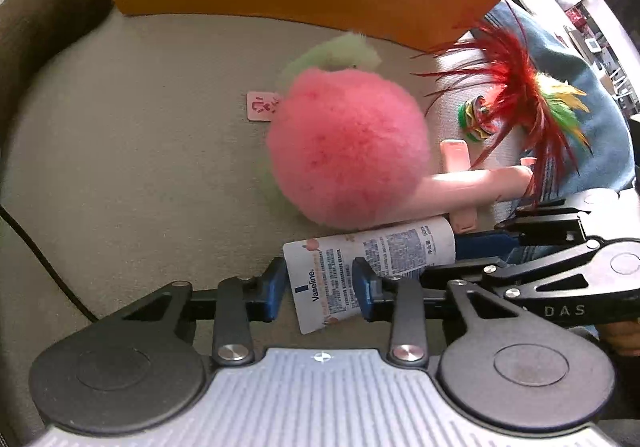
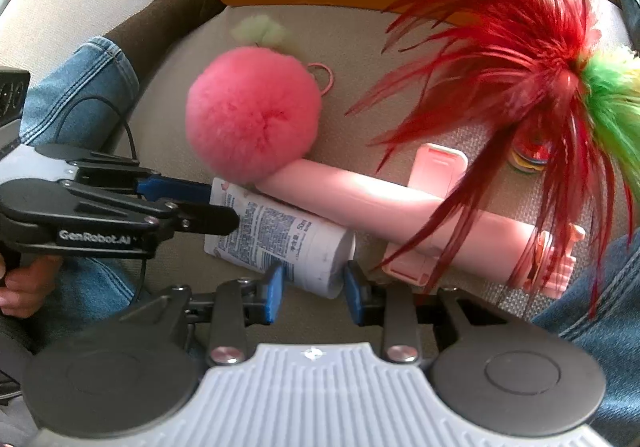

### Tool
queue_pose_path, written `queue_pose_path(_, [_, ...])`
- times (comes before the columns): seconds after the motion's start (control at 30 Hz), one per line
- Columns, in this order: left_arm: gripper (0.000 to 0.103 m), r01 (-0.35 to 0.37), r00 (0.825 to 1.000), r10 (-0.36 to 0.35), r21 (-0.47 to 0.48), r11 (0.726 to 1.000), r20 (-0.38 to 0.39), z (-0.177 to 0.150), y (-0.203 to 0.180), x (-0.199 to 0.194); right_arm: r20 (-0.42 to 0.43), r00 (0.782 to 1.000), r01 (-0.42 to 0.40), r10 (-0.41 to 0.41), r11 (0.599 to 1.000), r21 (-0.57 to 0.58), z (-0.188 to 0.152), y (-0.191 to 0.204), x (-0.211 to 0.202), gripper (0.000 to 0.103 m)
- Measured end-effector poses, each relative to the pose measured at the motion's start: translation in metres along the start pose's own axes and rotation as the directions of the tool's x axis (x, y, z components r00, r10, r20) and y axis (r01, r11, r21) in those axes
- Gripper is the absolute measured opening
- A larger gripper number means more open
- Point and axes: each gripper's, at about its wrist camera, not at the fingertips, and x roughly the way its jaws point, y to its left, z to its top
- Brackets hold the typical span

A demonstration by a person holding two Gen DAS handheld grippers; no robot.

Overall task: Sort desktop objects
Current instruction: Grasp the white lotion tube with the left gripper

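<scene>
Both ends of Vaseline tube (image 2: 280, 235) pinched, left gripper (image 1: 320, 283) and right gripper (image 2: 312, 283) part-closed; lifting clear of pink pompom (image 2: 254, 119) next.

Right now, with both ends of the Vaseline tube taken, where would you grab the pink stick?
Take the pink stick on its bare mid-shaft, from above, jaws across its width. It lies flat; the pompom covers one end and red feathers drape the other.

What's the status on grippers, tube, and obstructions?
Left gripper clamped on the Vaseline tube flat end; right gripper pinching its cap end. Pink pom-pom and pink handle crowd the tube.
</scene>
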Motion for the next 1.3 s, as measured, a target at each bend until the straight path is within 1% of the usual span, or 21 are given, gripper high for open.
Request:
queue_pose_path(0.07, [0.041,0.012,1.000,-0.012,0.005,1.000,0.011,-0.001,-0.001,-0.004,-0.004,1.000,-0.006,0.006,1.000,0.008,0.000,-0.001,0.000,0.035])
queue_pose_path(0.13, [0.041,0.046,0.998,-0.046,0.004,0.999,0.035,-0.001,-0.001,-0.011,-0.015,1.000,-0.015,0.016,0.999,0.028,-0.001,-0.006,0.000,0.035])
queue_pose_path(0.2, [0.041,0.082,0.994,-0.084,0.034,0.996,0.067,-0.003,-0.006,-0.020,-0.033,0.999,-0.034,0.036,0.997,0.065,-0.003,-0.013,0.002,0.036])
queue_pose_path(0.27, [0.041,0.103,0.990,-0.111,0.089,0.991,0.090,-0.005,-0.015,-0.027,-0.049,0.998,-0.033,0.037,0.996,0.088,-0.005,-0.018,0.003,0.037])
queue_pose_path(0.33, [0.041,0.091,0.989,-0.106,0.149,0.985,0.100,-0.006,-0.024,-0.031,-0.056,0.998,-0.027,0.032,0.996,0.091,-0.006,-0.019,0.003,0.037])
queue_pose_path(0.47, [0.041,0.057,0.992,-0.082,0.248,0.967,0.094,-0.010,-0.039,-0.029,-0.065,0.998,-0.009,0.015,0.997,0.082,-0.005,-0.018,0.004,0.038])
queue_pose_path(0.53, [0.041,0.036,0.994,-0.065,0.291,0.956,0.089,-0.014,-0.045,-0.027,-0.068,0.997,-0.015,0.022,0.996,0.092,-0.004,-0.020,0.004,0.038])
queue_pose_path(0.63, [0.041,-0.002,0.994,-0.037,0.366,0.931,0.098,-0.023,-0.052,-0.029,-0.068,0.996,-0.048,0.057,0.991,0.126,-0.003,-0.031,0.003,0.039])
queue_pose_path(0.7, [0.041,0.011,0.991,-0.059,0.377,0.926,0.116,-0.025,-0.053,-0.034,-0.067,0.994,-0.075,0.086,0.985,0.155,-0.003,-0.037,0.002,0.040])
queue_pose_path(0.8, [0.037,0.072,0.982,-0.131,0.369,0.927,0.137,-0.025,-0.048,-0.045,-0.072,0.991,-0.101,0.116,0.978,0.183,-0.005,-0.043,0.001,0.040])
queue_pose_path(0.87, [0.037,0.116,0.973,-0.182,0.388,0.914,0.138,-0.027,-0.049,-0.052,-0.081,0.990,-0.102,0.118,0.978,0.183,-0.005,-0.043,0.001,0.042])
queue_pose_path(0.9, [0.037,0.128,0.972,-0.195,0.398,0.908,0.132,-0.027,-0.049,-0.052,-0.087,0.990,-0.094,0.111,0.980,0.176,-0.006,-0.042,0.000,0.043])
queue_pose_path(1.1, [0.037,0.112,0.981,-0.170,0.450,0.886,0.091,-0.033,-0.061,-0.044,-0.105,0.994,-0.024,0.038,0.992,0.124,-0.006,-0.033,-0.004,0.044])
queue_pose_path(1.2, [0.037,0.105,0.982,-0.167,0.487,0.867,0.086,-0.036,-0.069,-0.042,-0.106,0.994,-0.020,0.033,0.992,0.123,-0.007,-0.034,-0.005,0.045])
queue_pose_path(1.3, [0.036,0.108,0.979,-0.180,0.516,0.850,0.092,-0.044,-0.071,-0.047,-0.107,0.993,-0.032,0.045,0.992,0.119,-0.007,-0.035,-0.005,0.045])
